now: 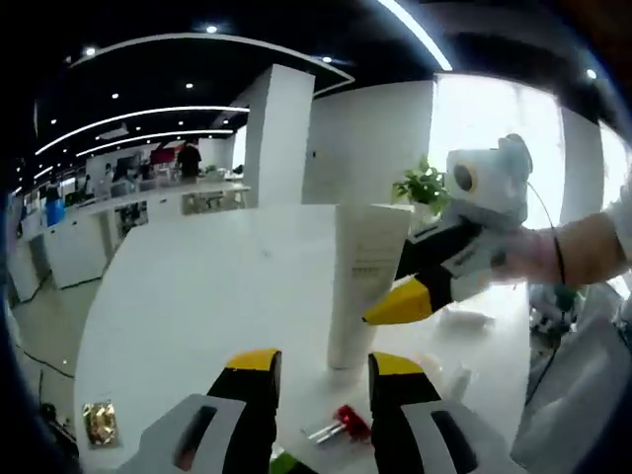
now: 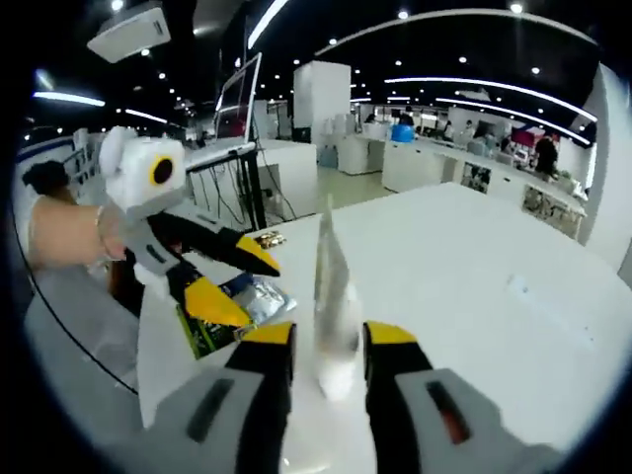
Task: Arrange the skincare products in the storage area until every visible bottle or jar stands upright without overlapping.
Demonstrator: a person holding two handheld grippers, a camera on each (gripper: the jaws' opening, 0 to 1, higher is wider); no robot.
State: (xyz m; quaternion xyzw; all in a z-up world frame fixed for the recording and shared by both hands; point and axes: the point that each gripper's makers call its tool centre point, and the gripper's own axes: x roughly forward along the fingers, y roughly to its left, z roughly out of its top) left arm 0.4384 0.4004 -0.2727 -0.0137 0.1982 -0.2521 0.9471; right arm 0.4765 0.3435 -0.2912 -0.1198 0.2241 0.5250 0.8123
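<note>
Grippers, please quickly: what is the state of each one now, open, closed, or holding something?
Left gripper: open, jaws apart, nothing held; the white tube stands on its cap beyond them.
Right gripper: closed on the white tube, which is upright.

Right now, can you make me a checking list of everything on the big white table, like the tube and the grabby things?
Surface: white table, mostly bare.
Job's things: one white tube standing upright on its cap, seen edge-on in the right gripper view.
Clutter: small red and silver item lying flat; gold item near the table edge; shiny packet and green packet; potted plant at the far end.
Grippers: right gripper has its jaws on either side of the tube base; whether they press it, cannot tell. Left gripper open, just short of the tube.
Cables: thin black cable on the floor.
Surroundings: open office with white counters, pillars, strip lights, people far off.
</note>
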